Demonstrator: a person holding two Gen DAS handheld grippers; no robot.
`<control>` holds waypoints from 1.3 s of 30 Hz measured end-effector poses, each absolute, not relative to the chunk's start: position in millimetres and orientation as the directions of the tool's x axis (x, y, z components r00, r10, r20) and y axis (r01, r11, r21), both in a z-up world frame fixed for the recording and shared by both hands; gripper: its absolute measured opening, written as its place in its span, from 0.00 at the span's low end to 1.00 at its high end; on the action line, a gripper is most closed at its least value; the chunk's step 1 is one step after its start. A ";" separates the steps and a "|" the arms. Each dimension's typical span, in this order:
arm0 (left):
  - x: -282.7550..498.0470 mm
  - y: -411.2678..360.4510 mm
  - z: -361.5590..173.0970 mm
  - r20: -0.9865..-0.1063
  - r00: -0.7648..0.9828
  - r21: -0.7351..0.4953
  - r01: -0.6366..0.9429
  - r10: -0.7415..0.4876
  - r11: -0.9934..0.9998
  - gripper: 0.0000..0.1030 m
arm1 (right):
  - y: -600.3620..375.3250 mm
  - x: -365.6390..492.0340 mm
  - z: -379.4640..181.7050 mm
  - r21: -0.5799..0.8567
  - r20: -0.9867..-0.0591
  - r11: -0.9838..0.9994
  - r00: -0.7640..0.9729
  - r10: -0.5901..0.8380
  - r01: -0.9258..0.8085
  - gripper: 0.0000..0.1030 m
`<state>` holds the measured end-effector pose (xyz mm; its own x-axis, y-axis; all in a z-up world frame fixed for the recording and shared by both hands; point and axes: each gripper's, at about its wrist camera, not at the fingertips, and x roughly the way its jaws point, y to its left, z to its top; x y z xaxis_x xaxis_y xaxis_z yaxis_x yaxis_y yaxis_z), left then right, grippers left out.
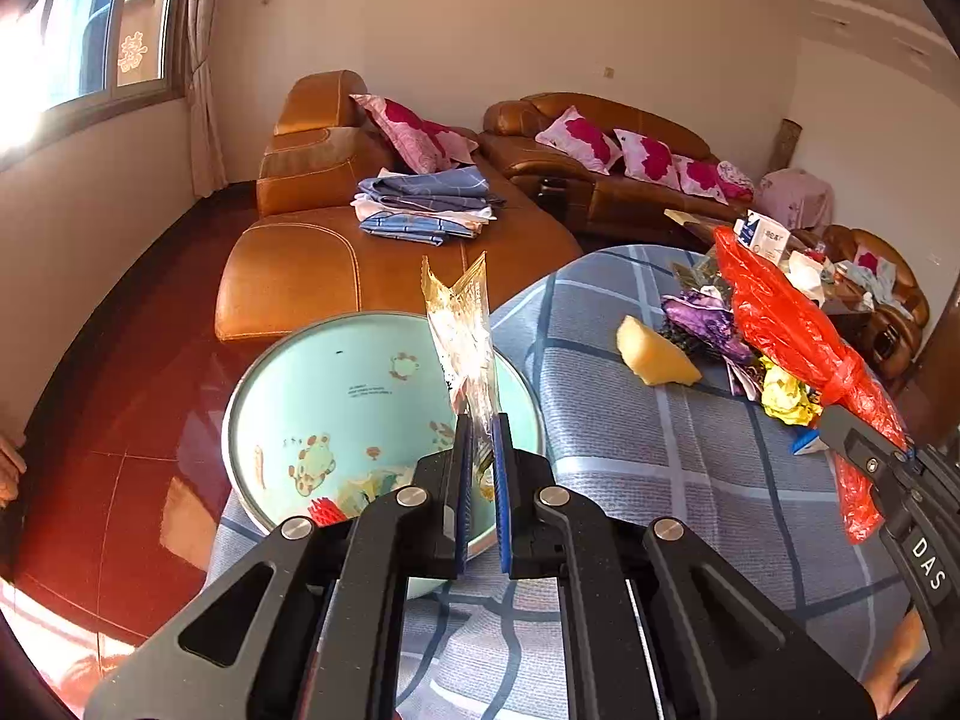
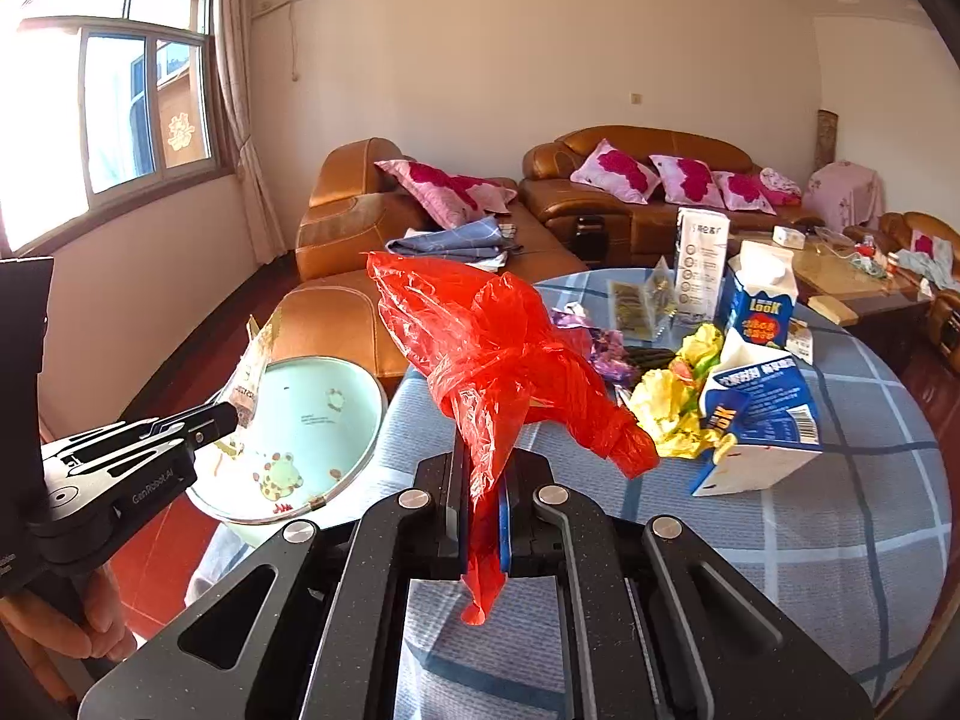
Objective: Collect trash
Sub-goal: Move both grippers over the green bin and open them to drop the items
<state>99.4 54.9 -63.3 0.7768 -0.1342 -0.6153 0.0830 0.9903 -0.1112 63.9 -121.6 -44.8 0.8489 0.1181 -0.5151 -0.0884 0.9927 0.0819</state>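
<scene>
My left gripper (image 1: 480, 438) is shut on a clear plastic wrapper (image 1: 462, 330) with a golden top edge, held upright over the pale green basin (image 1: 336, 396). The same wrapper (image 2: 255, 366) and left gripper (image 2: 231, 414) show at the left of the right wrist view, above the basin (image 2: 312, 414). My right gripper (image 2: 483, 468) is shut on a red plastic bag (image 2: 498, 348), lifted over the table's left part. In the left wrist view the red bag (image 1: 786, 324) and right gripper (image 1: 840, 426) sit at the right.
The round table has a blue checked cloth (image 2: 810, 516). On it lie blue milk cartons (image 2: 762, 414), a yellow crumpled wrapper (image 2: 666, 408), purple foil (image 1: 702, 324) and a yellow sponge piece (image 1: 654, 354). Brown leather sofas (image 1: 312, 258) with folded cloths stand beyond. The floor (image 1: 120, 420) is red.
</scene>
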 end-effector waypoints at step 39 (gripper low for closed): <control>164.4 130.9 -103.6 -0.736 0.677 -0.093 -0.111 0.007 0.989 0.06 | -20.7 178.0 -98.4 0.182 -0.709 0.942 0.625 0.325 -0.283 0.28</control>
